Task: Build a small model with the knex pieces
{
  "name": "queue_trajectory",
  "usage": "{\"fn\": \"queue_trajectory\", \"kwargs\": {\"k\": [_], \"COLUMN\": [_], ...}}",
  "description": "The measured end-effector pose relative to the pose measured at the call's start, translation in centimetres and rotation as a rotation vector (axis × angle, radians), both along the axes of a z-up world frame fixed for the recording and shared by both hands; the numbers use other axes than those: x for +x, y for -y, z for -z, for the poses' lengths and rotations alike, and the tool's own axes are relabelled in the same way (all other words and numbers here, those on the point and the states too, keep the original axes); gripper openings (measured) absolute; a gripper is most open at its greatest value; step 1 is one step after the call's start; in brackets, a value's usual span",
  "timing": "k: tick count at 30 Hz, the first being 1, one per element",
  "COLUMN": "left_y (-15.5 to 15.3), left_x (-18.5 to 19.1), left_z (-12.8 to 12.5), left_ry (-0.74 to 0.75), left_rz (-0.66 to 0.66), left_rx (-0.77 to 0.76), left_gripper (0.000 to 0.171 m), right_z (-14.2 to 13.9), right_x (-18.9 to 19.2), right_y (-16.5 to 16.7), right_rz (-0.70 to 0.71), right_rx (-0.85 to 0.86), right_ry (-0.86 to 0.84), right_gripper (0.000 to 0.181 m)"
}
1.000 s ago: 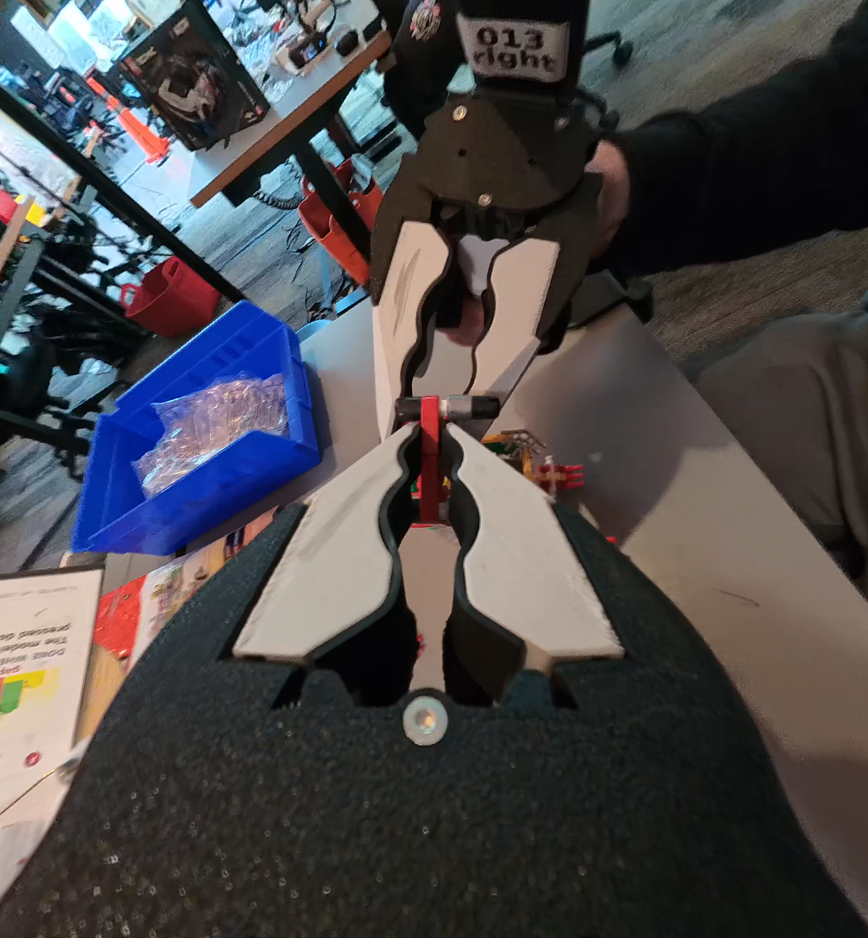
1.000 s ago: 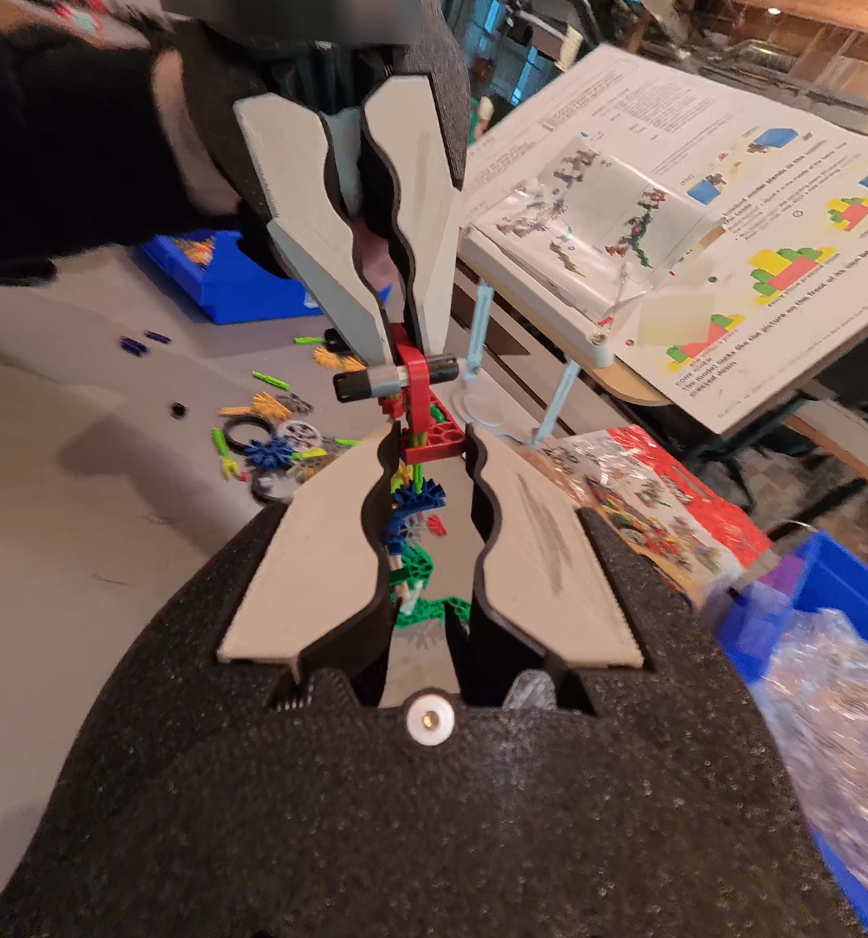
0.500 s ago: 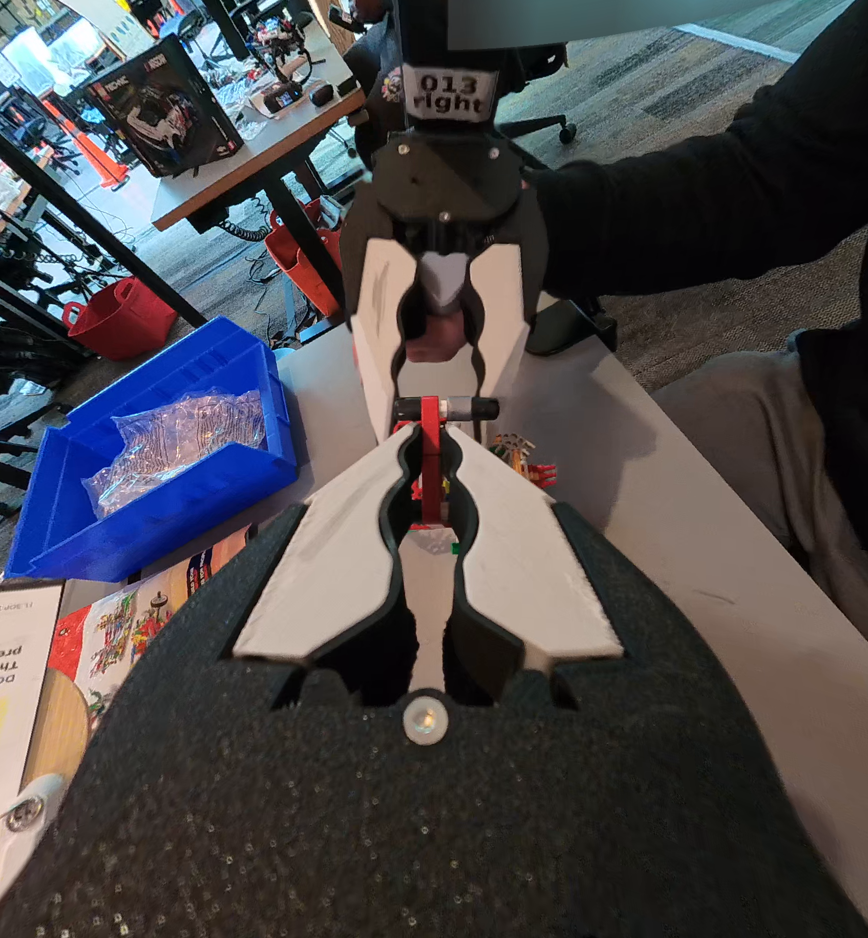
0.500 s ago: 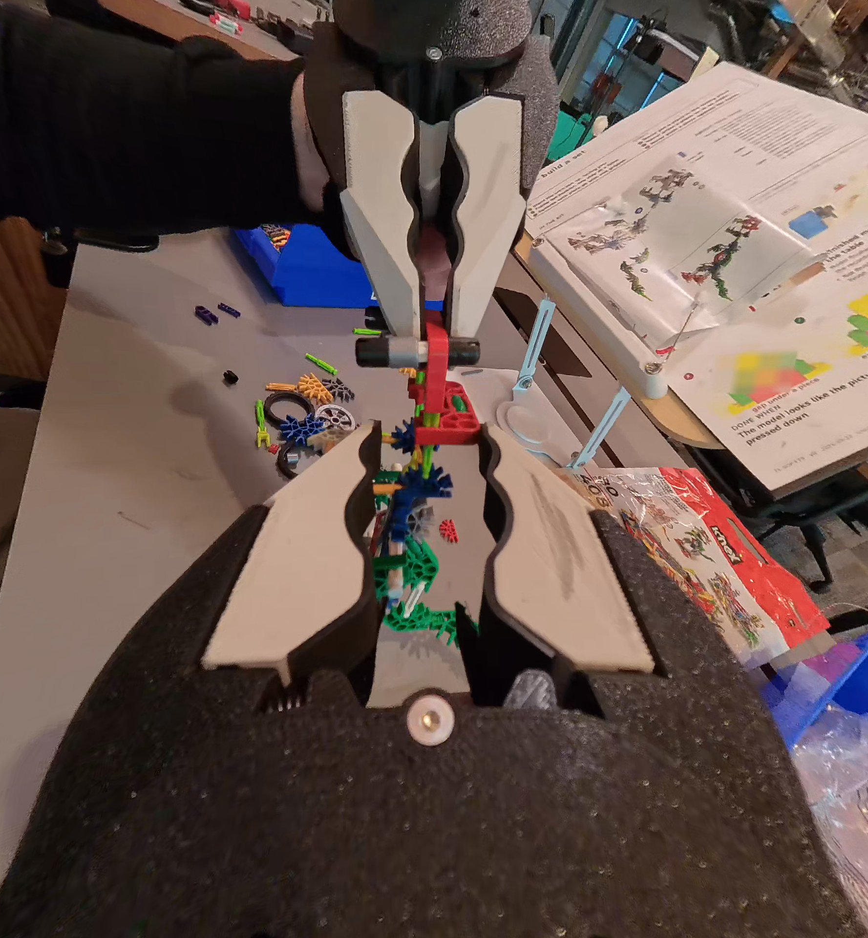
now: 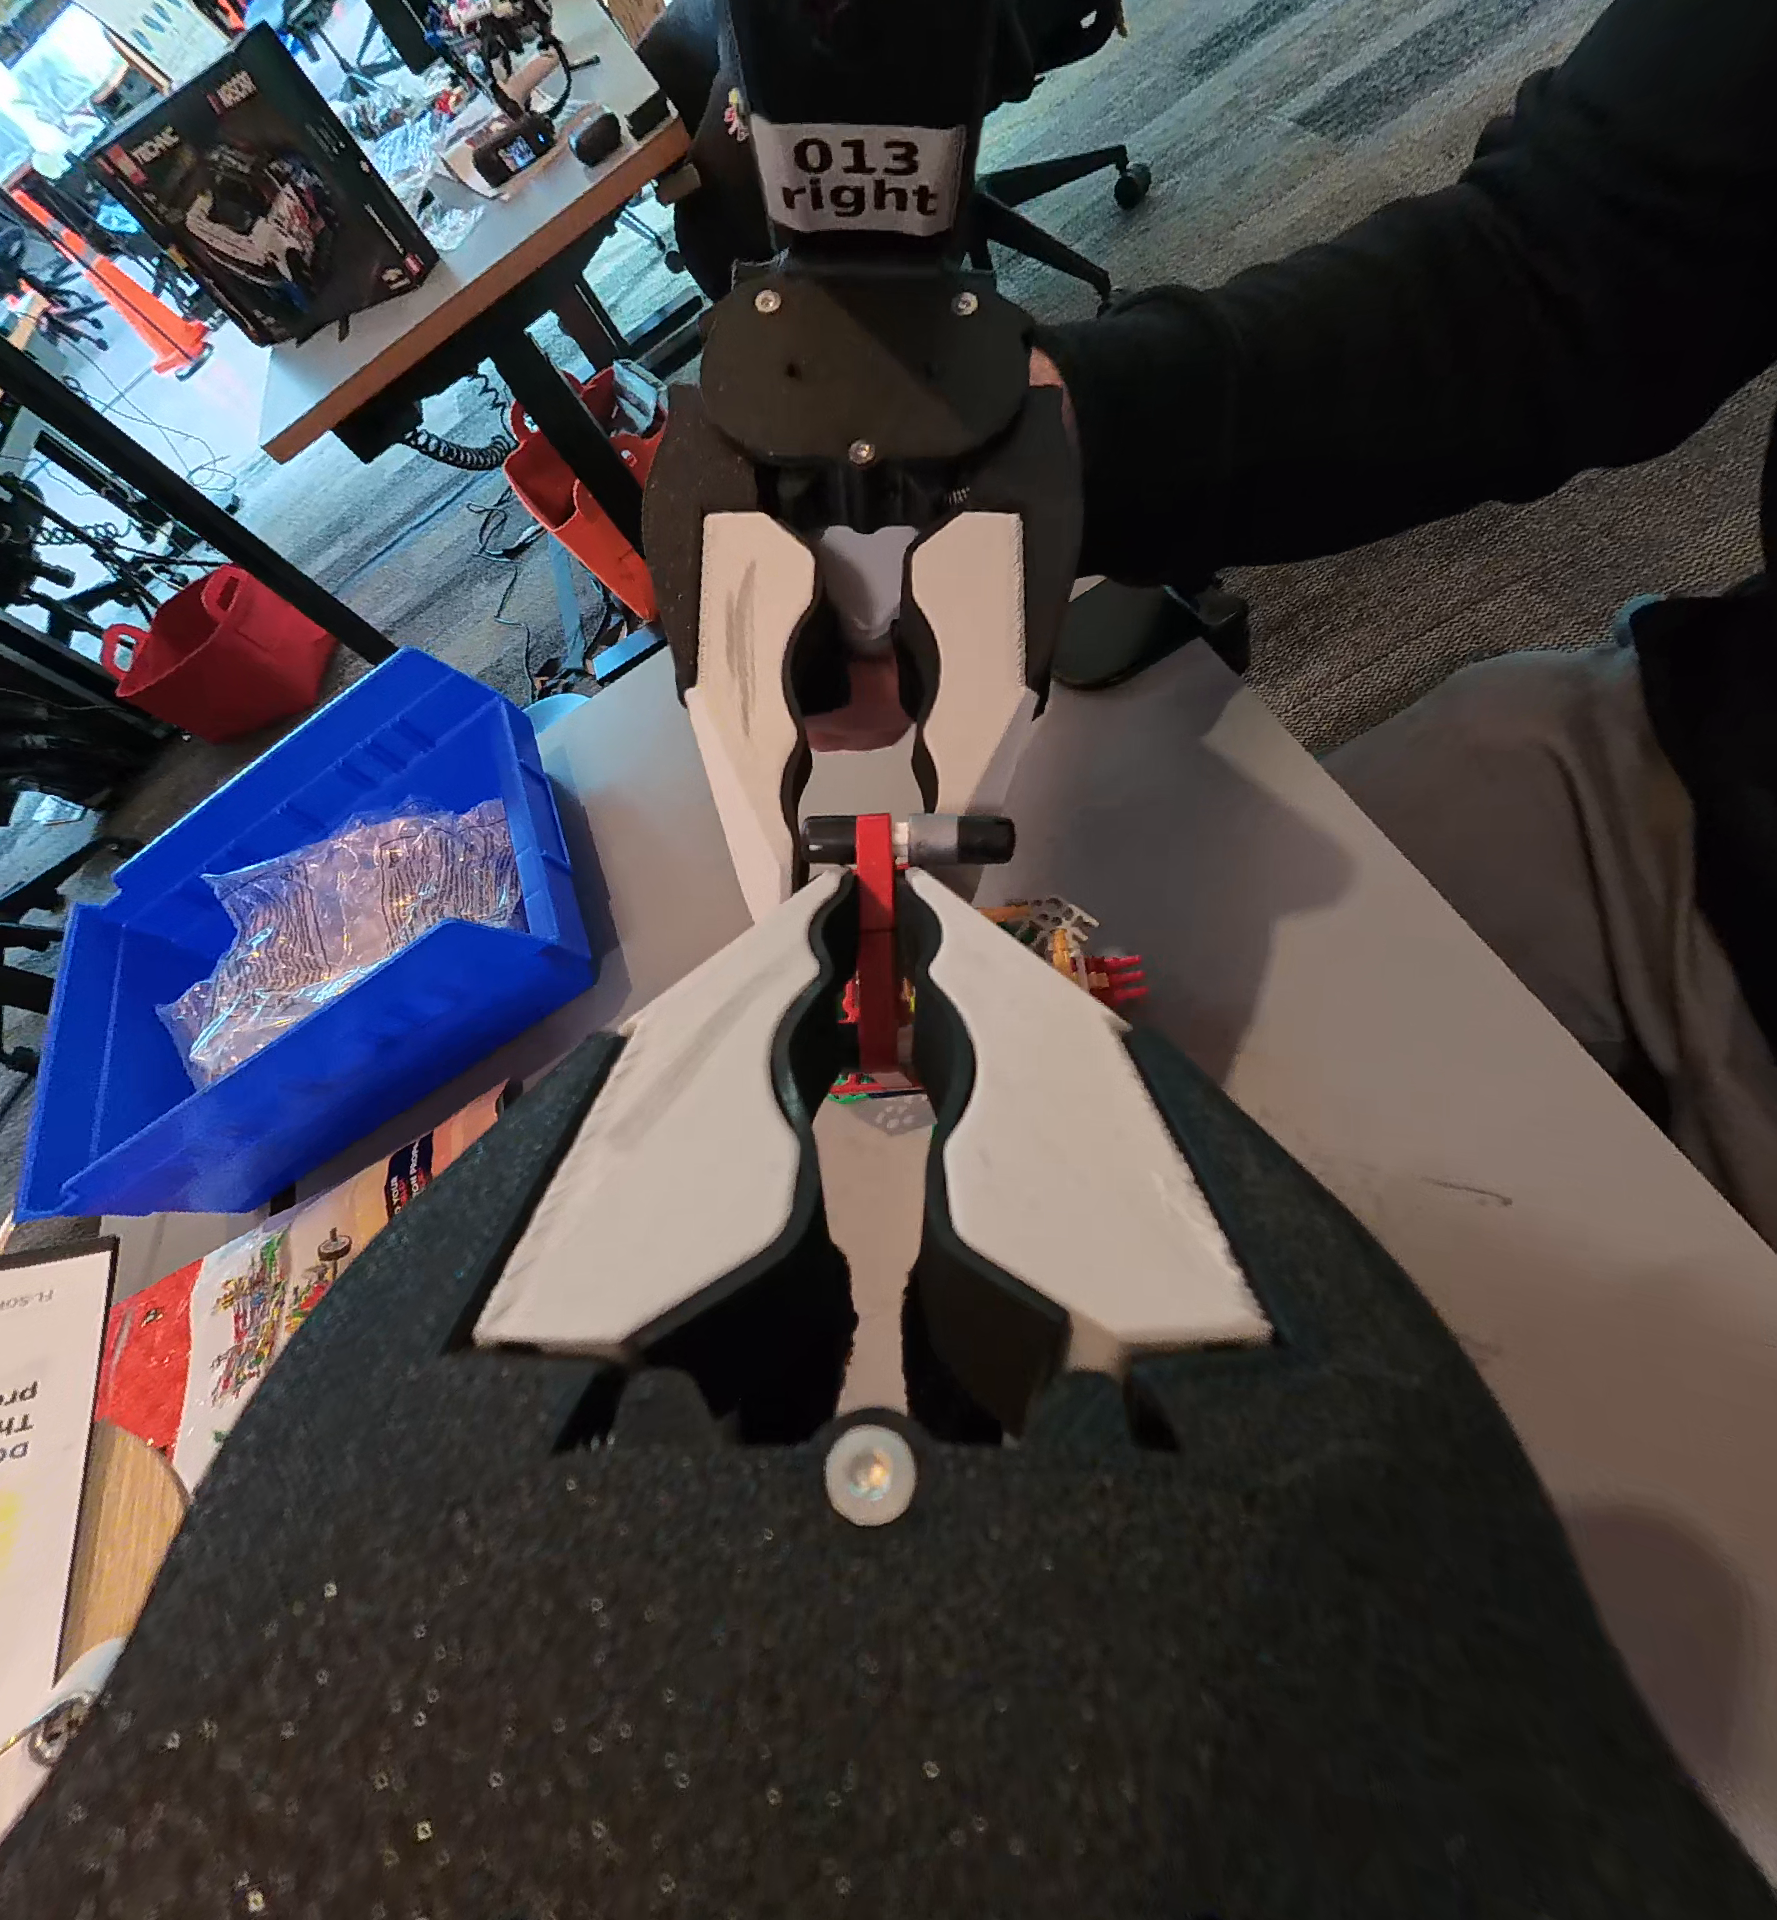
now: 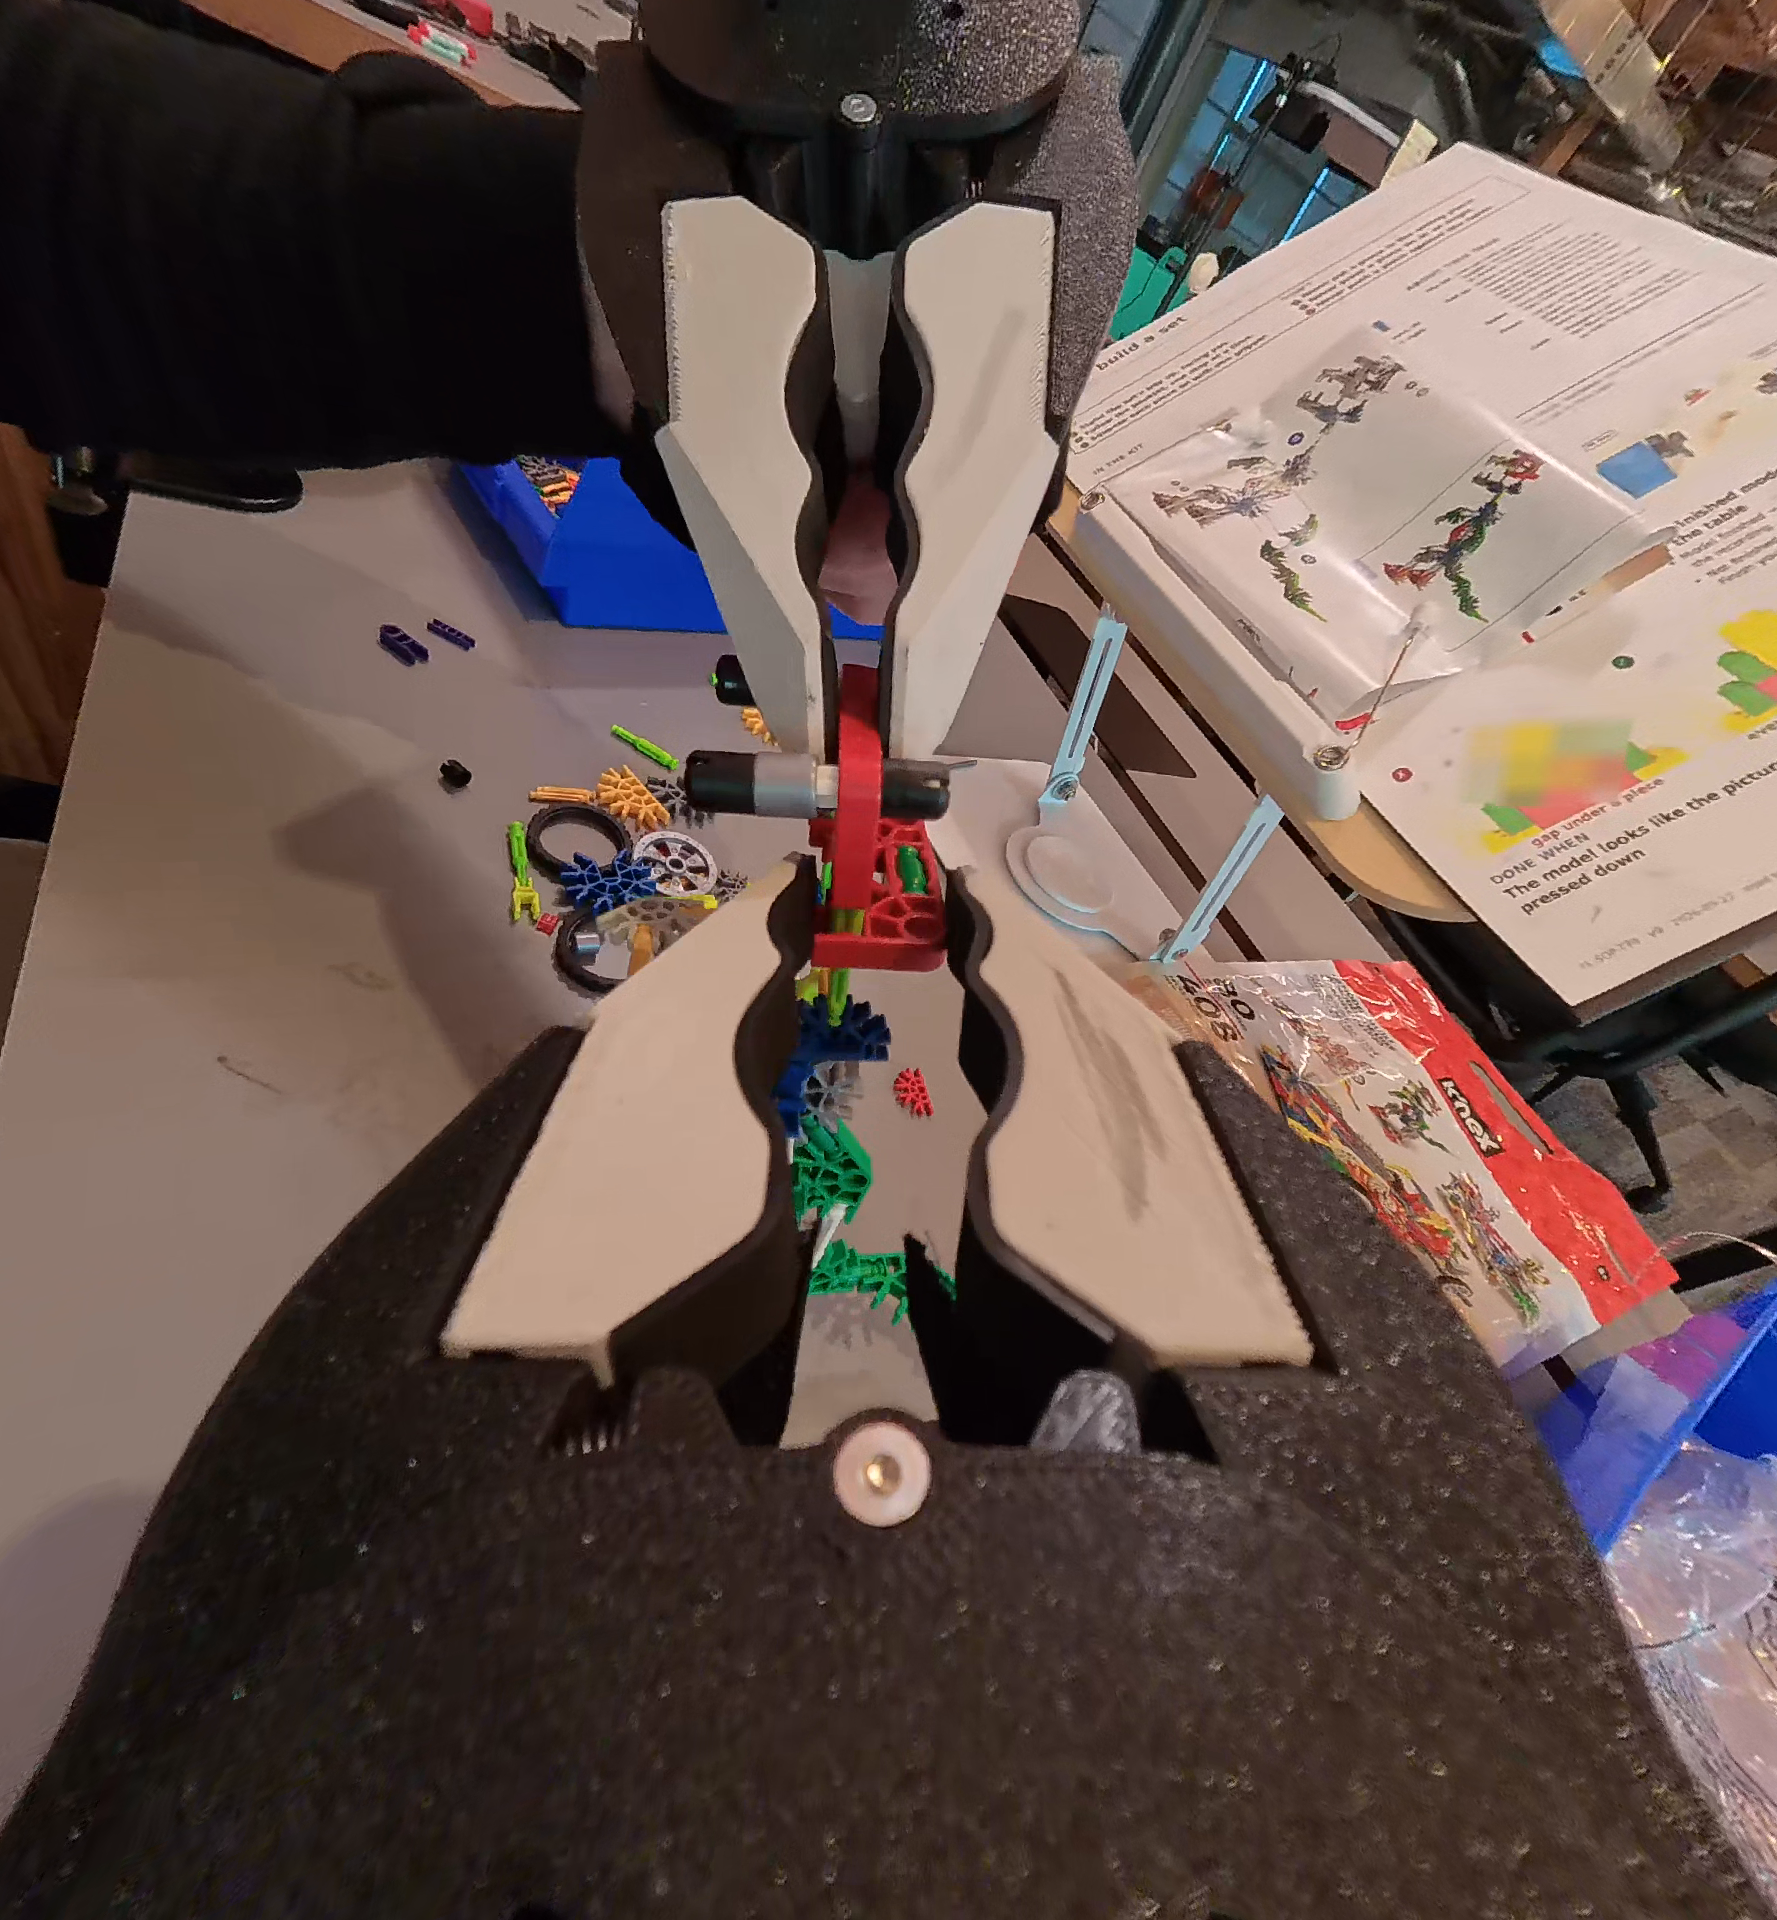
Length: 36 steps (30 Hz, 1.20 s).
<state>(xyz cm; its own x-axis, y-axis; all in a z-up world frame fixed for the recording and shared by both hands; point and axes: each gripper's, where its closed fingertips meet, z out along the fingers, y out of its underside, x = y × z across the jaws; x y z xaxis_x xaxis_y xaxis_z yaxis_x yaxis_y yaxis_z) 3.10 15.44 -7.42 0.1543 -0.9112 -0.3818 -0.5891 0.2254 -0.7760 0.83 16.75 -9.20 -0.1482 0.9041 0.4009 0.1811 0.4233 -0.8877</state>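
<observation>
A red connector piece point(image 5: 876, 935) with a black and grey rod point(image 5: 951, 834) pushed through its top is held in the air between the two grippers, which face each other. My left gripper point(image 5: 873, 883) is shut on the thin upper arm of the piece. In the right wrist view it point(image 6: 858, 727) comes down from above onto the red piece point(image 6: 879, 914), just above the rod point(image 6: 759, 787). My right gripper point(image 6: 876, 873) has its jaws against both sides of the piece's wider red panel. It also shows in the left wrist view point(image 5: 868, 821), held by a black-sleeved arm.
Loose rods, wheels and connectors point(image 6: 614, 862) lie on the grey table point(image 5: 1383, 1039), with a green and blue assembly point(image 6: 832, 1153) under the right gripper. A blue bin point(image 5: 292, 1091) holds a plastic bag. An instruction board point(image 6: 1486, 520) and a kit bag point(image 6: 1403, 1122) are at the right. Less than 4 cm separates the two grippers' tips.
Both grippers have turned from tilted to level and square to each other. The right jaws widened half a second ago and have narrowed again onto the red panel. The left grip is unchanged.
</observation>
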Motion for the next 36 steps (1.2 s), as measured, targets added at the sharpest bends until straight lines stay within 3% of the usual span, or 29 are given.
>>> {"fn": "queue_trajectory", "kwargs": {"k": [13, 16, 18, 22, 28, 31, 36], "left_y": [-0.4, -1.1, -1.7, -1.5, -0.8, -1.9, -2.8], "left_x": [0.1, 0.3, -0.1, -1.8, -2.5, -1.8, -0.5], "left_z": [0.5, -0.5, -1.2, -3.3, -0.3, 1.5, 1.7], "left_ry": [-0.037, 0.003, 0.012, 0.172, 0.362, 0.380, 0.411], "left_rz": [-0.021, -0.058, -0.107, -0.175, -0.209, -0.233, -0.221], "left_rx": [-0.042, -0.040, -0.027, -0.044, -0.159, -0.178, -0.149], "left_gripper": [0.003, 0.006, 0.017, 0.027, 0.031, 0.031, 0.029], "right_z": [0.4, -0.4, -0.5, -0.7, -0.9, -1.0, -0.9], "right_x": [0.1, 0.5, 0.7, 1.3, 1.9, 1.9, 1.8], "right_y": [-0.3, -0.9, -1.0, -1.9, -2.7, -2.6, -2.8], "right_rz": [-0.008, -0.027, -0.038, -0.045, -0.063, -0.080, -0.091], "right_rx": [-0.066, -0.174, -0.224, -0.340, -0.454, -0.495, -0.582], "right_ry": [0.006, -0.051, -0.064, -0.111, -0.131, -0.133, -0.137], "right_gripper": [0.023, 0.023, 0.023, 0.023, 0.023, 0.023, 0.023]}}
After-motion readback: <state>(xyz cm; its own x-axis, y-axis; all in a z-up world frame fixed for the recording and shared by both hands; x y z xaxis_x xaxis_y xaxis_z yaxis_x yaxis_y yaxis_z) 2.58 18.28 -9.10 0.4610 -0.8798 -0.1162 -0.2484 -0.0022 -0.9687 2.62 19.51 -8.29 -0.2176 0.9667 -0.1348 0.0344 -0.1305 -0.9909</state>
